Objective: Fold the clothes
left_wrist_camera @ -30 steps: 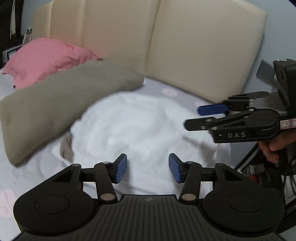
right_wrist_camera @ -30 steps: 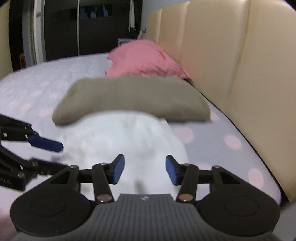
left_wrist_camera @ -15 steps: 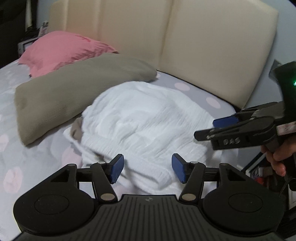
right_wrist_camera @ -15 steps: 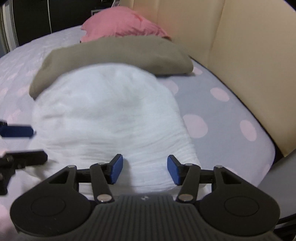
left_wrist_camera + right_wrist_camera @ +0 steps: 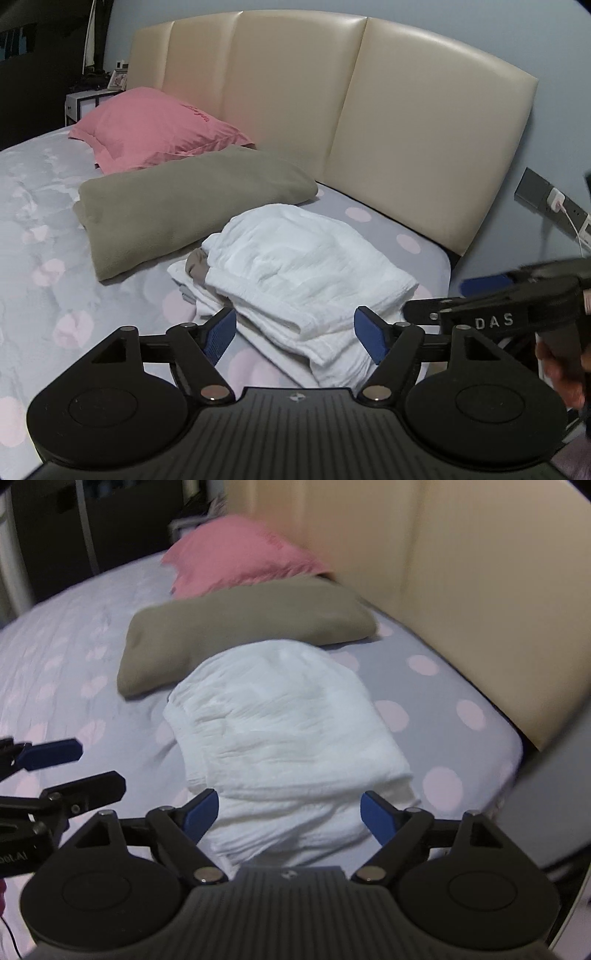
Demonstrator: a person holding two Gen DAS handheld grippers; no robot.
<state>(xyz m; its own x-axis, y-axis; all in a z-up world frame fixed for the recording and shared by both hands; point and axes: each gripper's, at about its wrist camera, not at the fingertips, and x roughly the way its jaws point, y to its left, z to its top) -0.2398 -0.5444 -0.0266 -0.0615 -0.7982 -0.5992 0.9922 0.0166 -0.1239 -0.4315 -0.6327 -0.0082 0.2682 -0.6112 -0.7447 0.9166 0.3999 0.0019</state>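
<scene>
Left wrist: both hand-held grippers (image 5: 294,332) (image 5: 289,812) wide open, empty; white garment (image 5: 306,266) hides brown cloth (image 5: 195,263).

White letters "DAS" stand on the black body of the right tool (image 5: 476,295). On the left tool (image 5: 66,764), a cut-off label ends in "bot.AI".

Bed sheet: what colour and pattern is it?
Pale lilac-grey bed sheet with pink dots, clearest in the right wrist view.

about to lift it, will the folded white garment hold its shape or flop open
The folded white garment looks soft and crinkled, so it would likely sag. Its loosely stacked layers may slide apart under a one-edge grip. It probably weighs little, and both grippers are open and free to share it.
</scene>
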